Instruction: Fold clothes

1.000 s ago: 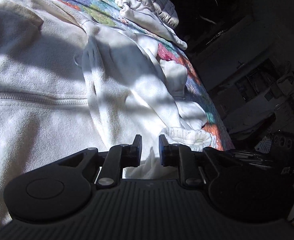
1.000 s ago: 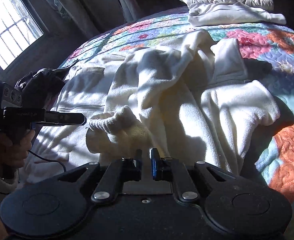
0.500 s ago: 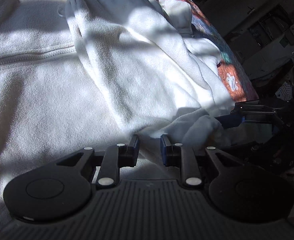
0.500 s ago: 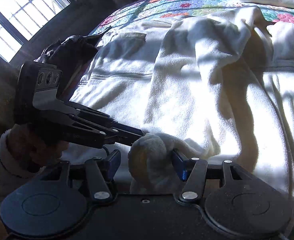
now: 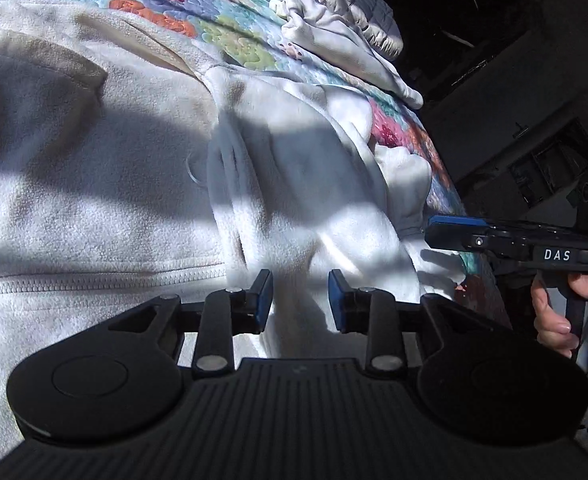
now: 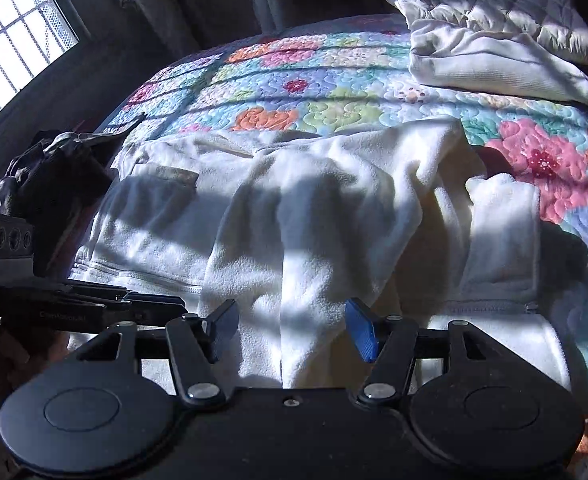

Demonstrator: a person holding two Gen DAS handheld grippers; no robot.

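Note:
A white fleece jacket (image 5: 93, 200) with a zip lies spread on the flowered quilt (image 5: 173, 4); it also shows in the right wrist view (image 6: 314, 220). One sleeve (image 6: 302, 272) is laid across the body. My left gripper (image 5: 300, 300) is open and empty just above the fleece near the zip. My right gripper (image 6: 291, 328) is open wide with the sleeve lying between its fingers, not pinched. The right gripper shows at the right in the left wrist view (image 5: 514, 240), and the left gripper shows at the left in the right wrist view (image 6: 93, 300).
A folded white garment (image 6: 494, 64) and a quilted pillow (image 6: 502, 12) lie at the far end of the bed. A dark bundle of cloth (image 6: 49, 176) sits at the bed's left edge under the window (image 6: 9, 52). Dark furniture (image 5: 534, 160) stands beyond the bed's right side.
My right gripper has opened and let go of the sleeve cuff, which now lies flat on the jacket. Both grippers have pulled back and lifted, and my left gripper has opened a little.

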